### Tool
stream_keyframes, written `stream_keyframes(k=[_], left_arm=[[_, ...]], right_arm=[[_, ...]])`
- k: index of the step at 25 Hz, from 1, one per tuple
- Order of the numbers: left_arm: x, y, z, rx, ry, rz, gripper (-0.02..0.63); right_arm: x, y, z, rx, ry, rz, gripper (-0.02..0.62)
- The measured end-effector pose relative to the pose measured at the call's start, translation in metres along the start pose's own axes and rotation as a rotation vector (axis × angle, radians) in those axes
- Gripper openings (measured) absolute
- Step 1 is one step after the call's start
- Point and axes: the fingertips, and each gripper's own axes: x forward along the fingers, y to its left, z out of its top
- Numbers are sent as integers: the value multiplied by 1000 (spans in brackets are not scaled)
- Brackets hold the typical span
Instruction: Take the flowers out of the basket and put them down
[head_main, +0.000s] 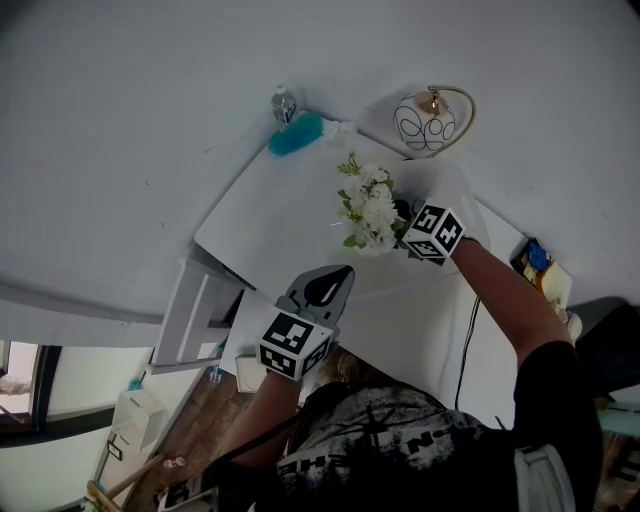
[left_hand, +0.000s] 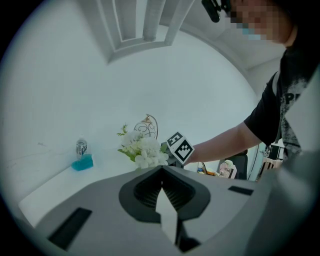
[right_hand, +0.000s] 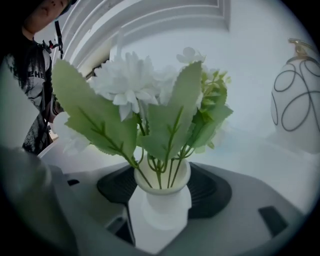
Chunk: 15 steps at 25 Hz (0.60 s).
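White artificial flowers (head_main: 368, 208) with green leaves stand in a small white vase (right_hand: 162, 200) on the white table (head_main: 280, 215). My right gripper (head_main: 403, 222) is at the vase. In the right gripper view the vase neck sits between the ribbed pads (right_hand: 212, 187), and the jaws stand wide around it without a clear squeeze. The basket (head_main: 430, 122), a white oval with dark wire lines and a gold handle, stands just behind the flowers. My left gripper (head_main: 322, 287) hangs back near the table's front edge, shut and empty.
A small bottle (head_main: 284, 103) and a teal sponge-like object (head_main: 297, 134) sit at the table's far left corner. The table stands against a white wall. A dark cable (head_main: 468, 340) runs down beside the right arm. A panelled white unit (head_main: 200, 310) is to the left.
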Motion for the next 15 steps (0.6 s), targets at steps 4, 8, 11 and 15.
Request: stream_keyframes(k=[4,8,11,15], left_arm=[[-3,0,-3,-6,-3,2,11],[-6,2,-5,-14,-8,9,11],[-8,4,-5,-14,-10,13,11],[-10,6,-4,-6,-17,15,11]], right_arm=[[2,-2,2,25,-24,-9,297],[1,-2,3,27,-34,-8,293],[0,-3,3,22,-34,-11,291],[-6,-2,5,6,-37,-14,290]])
